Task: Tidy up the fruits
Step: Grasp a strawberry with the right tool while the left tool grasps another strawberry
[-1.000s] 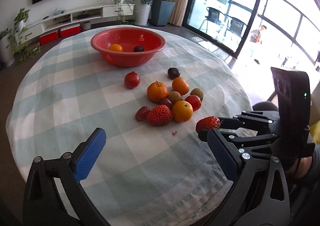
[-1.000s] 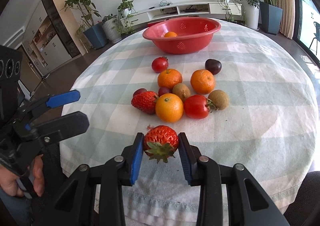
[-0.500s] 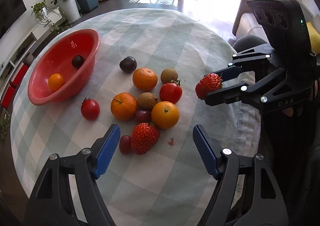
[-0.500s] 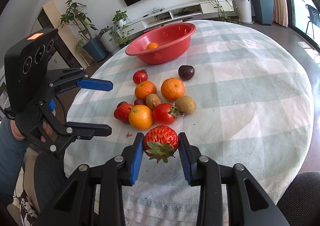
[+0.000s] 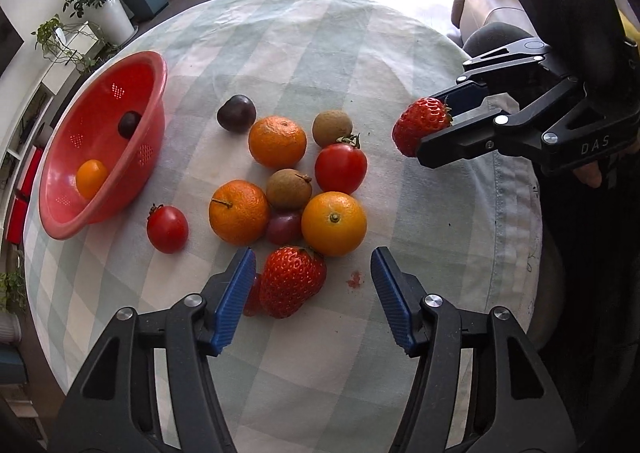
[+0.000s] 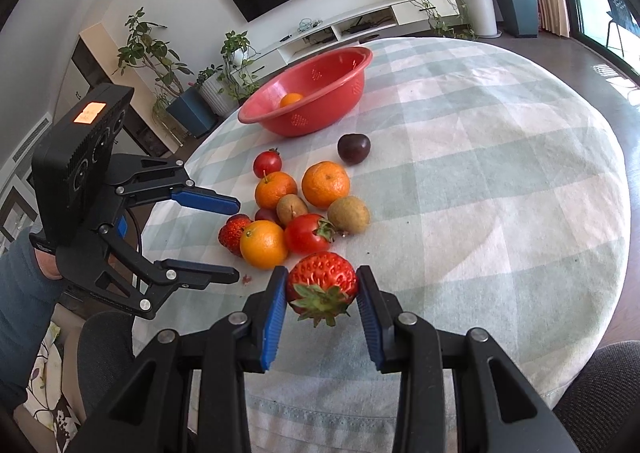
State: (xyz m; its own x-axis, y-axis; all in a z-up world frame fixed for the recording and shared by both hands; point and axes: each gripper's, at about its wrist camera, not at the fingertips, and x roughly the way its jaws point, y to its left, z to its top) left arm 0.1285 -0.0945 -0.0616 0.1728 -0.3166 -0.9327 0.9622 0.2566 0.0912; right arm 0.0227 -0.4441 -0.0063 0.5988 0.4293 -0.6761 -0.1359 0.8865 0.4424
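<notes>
Strawberries, red and seeded: one [image 6: 322,280] is clamped between the right gripper's [image 6: 322,303] blue pads, low centre of its view; another [image 5: 291,280] lies on the checked tablecloth [image 5: 400,61] between the left gripper's [image 5: 312,293] half-open, just-narrowing jaws, untouched, gripper pitched steeply down.

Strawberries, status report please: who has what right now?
Right tool shut on one strawberry. Left tool open, jaws just closing around table strawberry, not yet gripping. Small dark fruit crowds its left pad.
</notes>
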